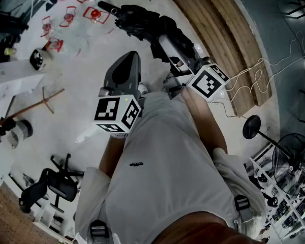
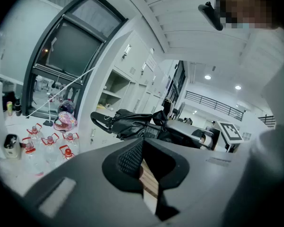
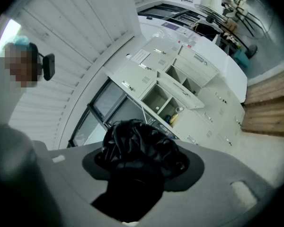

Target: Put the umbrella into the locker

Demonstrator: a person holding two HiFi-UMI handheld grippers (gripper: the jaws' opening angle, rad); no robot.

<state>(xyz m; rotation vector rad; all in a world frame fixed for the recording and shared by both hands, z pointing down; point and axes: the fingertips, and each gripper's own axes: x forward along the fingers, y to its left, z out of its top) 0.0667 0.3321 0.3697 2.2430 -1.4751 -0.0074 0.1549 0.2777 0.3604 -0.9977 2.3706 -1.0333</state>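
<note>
A black folded umbrella (image 1: 142, 22) with a curved handle (image 1: 107, 6) sticks out ahead of me, held level. My right gripper (image 1: 162, 42) is shut on its crumpled fabric end; in the right gripper view the umbrella (image 3: 142, 148) fills the space between the jaws of that gripper (image 3: 141, 176). The left gripper (image 1: 126, 60) hangs beside it on the left, apart from the umbrella, its jaws together with nothing in them. In the left gripper view the umbrella (image 2: 132, 123) lies just beyond that gripper (image 2: 142, 150). White lockers (image 3: 165, 96) stand ahead, with a few doors open.
Several water bottles (image 1: 94, 14) with red caps stand on the floor near the lockers (image 2: 118, 86). Wooden planks (image 1: 218, 29) lie at the right. An office chair (image 1: 56, 184), a fan (image 1: 295, 156) and a round-based stand (image 1: 251, 126) are behind me. One open compartment holds a yellow item (image 3: 174, 118).
</note>
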